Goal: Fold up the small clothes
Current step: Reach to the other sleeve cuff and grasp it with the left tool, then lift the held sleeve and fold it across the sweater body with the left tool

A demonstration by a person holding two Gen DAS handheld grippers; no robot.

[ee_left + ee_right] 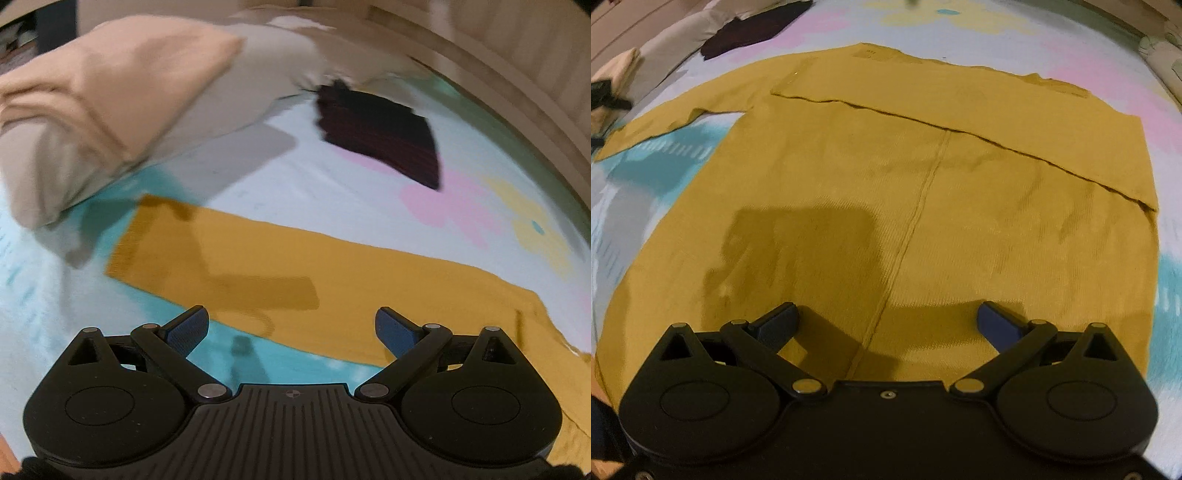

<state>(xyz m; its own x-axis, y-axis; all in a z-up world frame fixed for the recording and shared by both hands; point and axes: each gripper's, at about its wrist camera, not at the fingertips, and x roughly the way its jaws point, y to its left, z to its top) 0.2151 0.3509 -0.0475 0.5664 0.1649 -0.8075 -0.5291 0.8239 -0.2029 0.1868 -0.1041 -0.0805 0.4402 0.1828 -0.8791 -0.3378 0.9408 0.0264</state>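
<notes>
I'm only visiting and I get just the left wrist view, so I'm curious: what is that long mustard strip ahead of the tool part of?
Observer: It is one sleeve of a mustard sweater. The right wrist view shows the whole body spread flat on the bedsheet.
Operator: Has any of it been folded yet?
Observer: Yes. A flap lies folded over the far part of the body, and its edge runs diagonally.
Operator: Where is the other tool?
Observer: The right tool is open and holds nothing. It is by the sweater's near edge, either side of the centre seam.
</notes>
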